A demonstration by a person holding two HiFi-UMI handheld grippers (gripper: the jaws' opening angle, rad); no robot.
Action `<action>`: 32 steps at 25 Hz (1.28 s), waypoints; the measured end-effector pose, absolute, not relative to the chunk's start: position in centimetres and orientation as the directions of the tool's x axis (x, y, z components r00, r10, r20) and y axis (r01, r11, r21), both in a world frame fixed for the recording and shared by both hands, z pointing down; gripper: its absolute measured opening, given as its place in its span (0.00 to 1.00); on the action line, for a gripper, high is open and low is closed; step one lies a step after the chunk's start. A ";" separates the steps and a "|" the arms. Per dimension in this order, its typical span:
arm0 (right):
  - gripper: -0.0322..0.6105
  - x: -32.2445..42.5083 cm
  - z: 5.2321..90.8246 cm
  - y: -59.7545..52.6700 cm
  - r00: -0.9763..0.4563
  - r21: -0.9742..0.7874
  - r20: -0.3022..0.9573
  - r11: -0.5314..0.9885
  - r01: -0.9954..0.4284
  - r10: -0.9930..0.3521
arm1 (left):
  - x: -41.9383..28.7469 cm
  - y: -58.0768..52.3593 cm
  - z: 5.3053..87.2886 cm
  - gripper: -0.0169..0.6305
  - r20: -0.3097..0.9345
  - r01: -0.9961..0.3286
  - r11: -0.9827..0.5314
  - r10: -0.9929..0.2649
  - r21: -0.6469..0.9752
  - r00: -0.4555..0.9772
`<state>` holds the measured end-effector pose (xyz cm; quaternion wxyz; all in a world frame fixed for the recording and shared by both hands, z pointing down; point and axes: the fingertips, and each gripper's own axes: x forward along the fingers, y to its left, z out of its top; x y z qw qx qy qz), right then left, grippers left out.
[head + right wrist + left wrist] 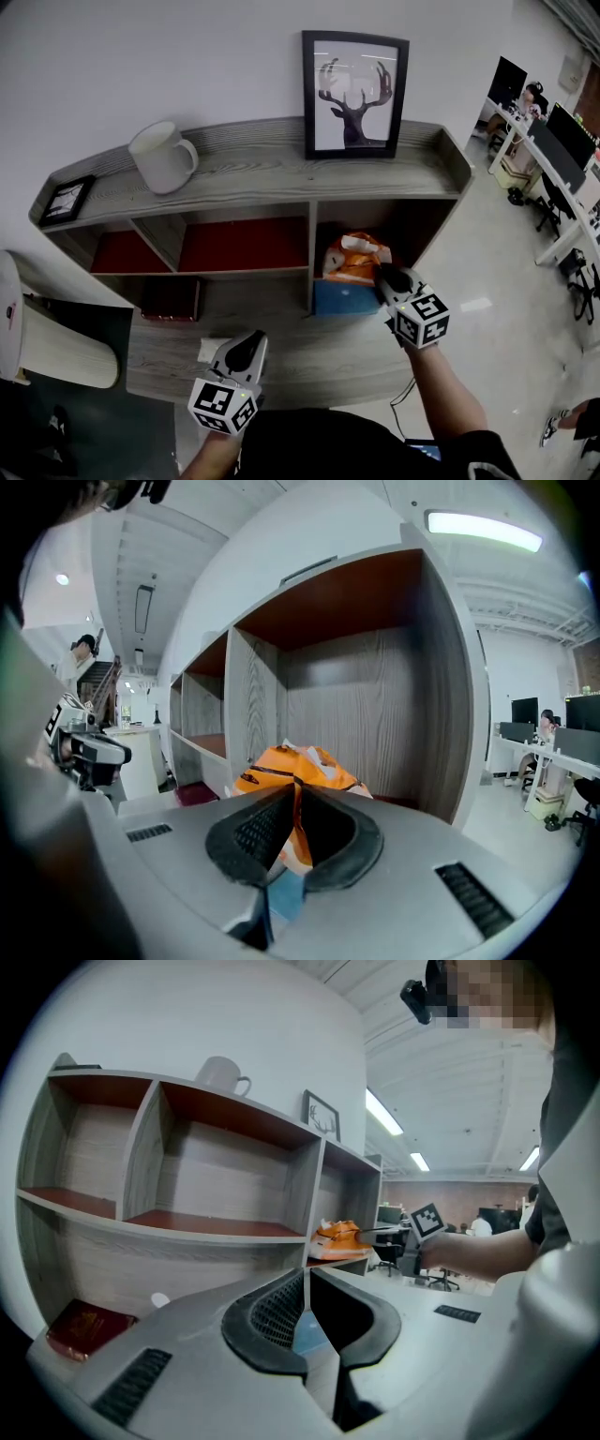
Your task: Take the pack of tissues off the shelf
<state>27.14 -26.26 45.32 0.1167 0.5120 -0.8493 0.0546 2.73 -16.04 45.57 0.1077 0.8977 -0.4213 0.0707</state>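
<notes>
At the far left of the shelf (253, 159), a small dark frame (66, 199) lay on the top board. A white mug (161, 157) stood just to its right. Below them, the open compartments had red-brown floors. In the lower left compartment, a dark red book (171, 300) lay flat.

My left gripper (251, 345) hung low in front of the shelf's bottom ledge, well apart from the task's thing. Its jaws were clenched together with nothing between them, and its own view showed the tips meeting.

Further right on the top board, a black-framed picture of a deer's head (353, 94) leaned upright against the wall.

Under it, in the right-hand compartment, was the pack of tissues (354, 258). It was orange and crumpled, and it rested on something blue (342, 298) that I could not identify.

My right gripper (381, 273) reached into that compartment from the front. Its jaws were pinched on the near edge of the pack's orange wrapper, which was squeezed between the dark pads (330, 832). The pack was still inside the compartment, not yet lifted clear of the shelf.

Off to the far right, white desks (562, 202) with monitors stood on the pale floor, well apart from the shelf.
</notes>
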 end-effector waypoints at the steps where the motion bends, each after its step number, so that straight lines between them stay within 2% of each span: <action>1: 0.09 27.1 45.0 -25.9 -0.454 0.028 0.247 0.474 -0.880 -0.856 | 2.8 -15.9 45.6 0.07 0.218 -0.773 -0.620 -0.742 0.134 0.634; 11: 0.09 25.5 39.4 -21.5 -0.475 0.142 0.149 0.494 -0.858 -0.867 | 2.0 -16.4 43.5 0.07 0.189 -0.767 -0.634 -0.745 0.099 0.640; 15: 0.09 23.1 37.7 -19.9 -0.524 0.196 0.099 0.533 -0.823 -0.846 | 0.9 -16.6 43.0 0.07 0.178 -0.759 -0.643 -0.739 0.102 0.650; 32: 0.09 16.4 36.4 -15.8 -0.458 0.097 0.087 0.465 -0.880 -0.885 | -7.1 -17.4 42.3 0.07 0.175 -0.724 -0.681 -0.704 0.110 0.688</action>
